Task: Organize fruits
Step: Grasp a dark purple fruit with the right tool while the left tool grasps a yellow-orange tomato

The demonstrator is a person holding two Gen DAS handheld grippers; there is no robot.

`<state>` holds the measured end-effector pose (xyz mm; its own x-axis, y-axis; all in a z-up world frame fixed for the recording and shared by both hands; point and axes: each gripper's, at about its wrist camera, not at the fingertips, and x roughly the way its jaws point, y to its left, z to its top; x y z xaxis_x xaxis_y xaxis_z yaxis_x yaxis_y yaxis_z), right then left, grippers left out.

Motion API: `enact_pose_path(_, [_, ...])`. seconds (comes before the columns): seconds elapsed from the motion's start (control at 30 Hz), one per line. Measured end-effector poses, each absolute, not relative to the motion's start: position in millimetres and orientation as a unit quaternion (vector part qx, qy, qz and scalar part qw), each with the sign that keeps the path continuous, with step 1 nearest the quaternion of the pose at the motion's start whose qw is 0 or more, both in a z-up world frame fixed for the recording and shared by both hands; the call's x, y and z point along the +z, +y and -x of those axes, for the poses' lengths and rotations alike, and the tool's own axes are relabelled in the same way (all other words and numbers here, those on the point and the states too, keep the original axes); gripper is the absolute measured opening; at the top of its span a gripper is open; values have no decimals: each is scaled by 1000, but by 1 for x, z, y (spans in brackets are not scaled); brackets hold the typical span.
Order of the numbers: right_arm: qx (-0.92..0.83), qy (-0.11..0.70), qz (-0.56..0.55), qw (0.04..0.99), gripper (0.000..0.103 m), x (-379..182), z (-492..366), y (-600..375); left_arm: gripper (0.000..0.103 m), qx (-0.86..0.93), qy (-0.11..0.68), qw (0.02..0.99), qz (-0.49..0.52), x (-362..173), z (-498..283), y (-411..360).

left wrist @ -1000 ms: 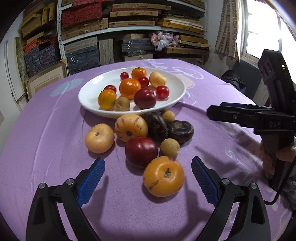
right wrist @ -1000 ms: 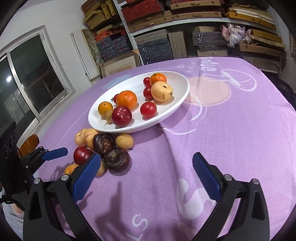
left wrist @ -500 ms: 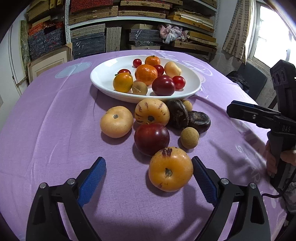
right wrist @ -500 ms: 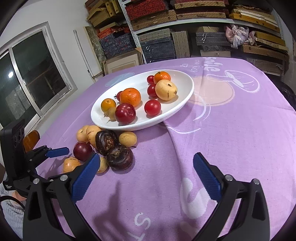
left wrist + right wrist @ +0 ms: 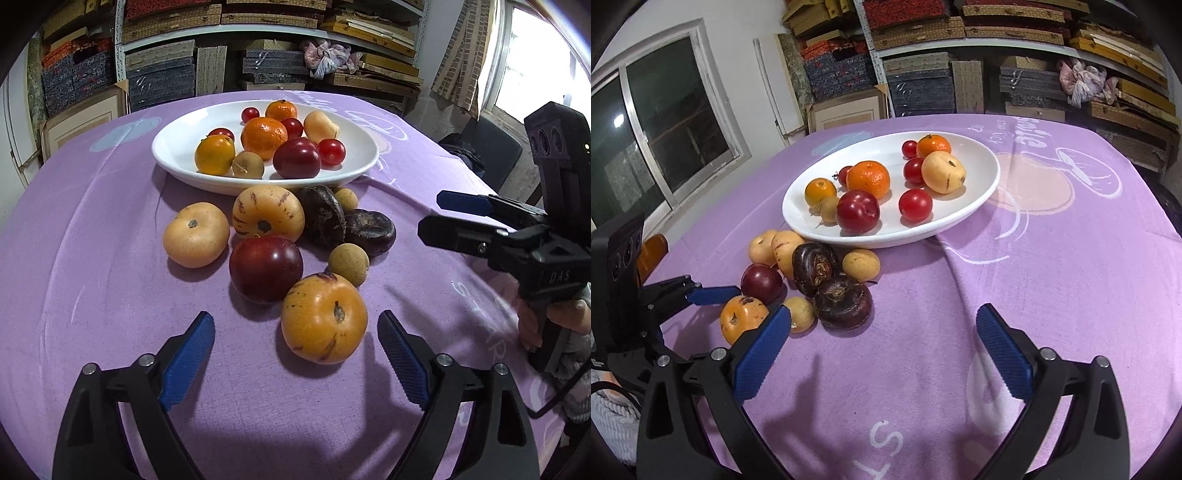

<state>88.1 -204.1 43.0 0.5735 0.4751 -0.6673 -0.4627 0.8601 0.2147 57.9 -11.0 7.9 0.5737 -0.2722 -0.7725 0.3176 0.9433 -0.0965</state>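
A white plate (image 5: 177, 147) holds tangerines, red plums and cherry tomatoes. In front of it, loose fruits lie on the purple cloth: an orange speckled fruit (image 5: 324, 317), a dark red plum (image 5: 266, 267), a striped yellow melon (image 5: 268, 217), a pale yellow fruit (image 5: 195, 234), two dark brown fruits (image 5: 369, 230) and a tan longan (image 5: 348, 264). My left gripper (image 5: 295, 321) is opening, with the orange fruit between its fingers, untouched and nearer the right finger. My right gripper (image 5: 884, 315) stands open over bare cloth, to the right of the dark brown fruits (image 5: 844, 302).
Shelves stacked with boxes (image 5: 159, 74) stand behind the table. A window (image 5: 665, 122) lies to the left in the right wrist view. A dark chair (image 5: 491, 151) stands at the table's right edge. A hand (image 5: 561, 317) holds the right gripper's handle.
The left gripper has drawn nearer to the loose fruits; the orange speckled fruit now sits between its fingers. The right gripper has rolled slightly and stays open.
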Motion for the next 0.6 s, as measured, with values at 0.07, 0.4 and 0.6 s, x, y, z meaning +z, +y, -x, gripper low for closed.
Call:
enact_pose_path(0.07, [258,381,24,887,98,41,-87,-193,96,-164,434,886,-20,7,-60,-9])
enact_pose_path(0.4, [256,400,75,877,75,32,-107,-162,100,-154,439,885,-35,5,-60,-12])
enact_pose_path(0.6, [264,424,78,863,57,25,-116,-151,100,-149,440,884,-46,4,-59,-15])
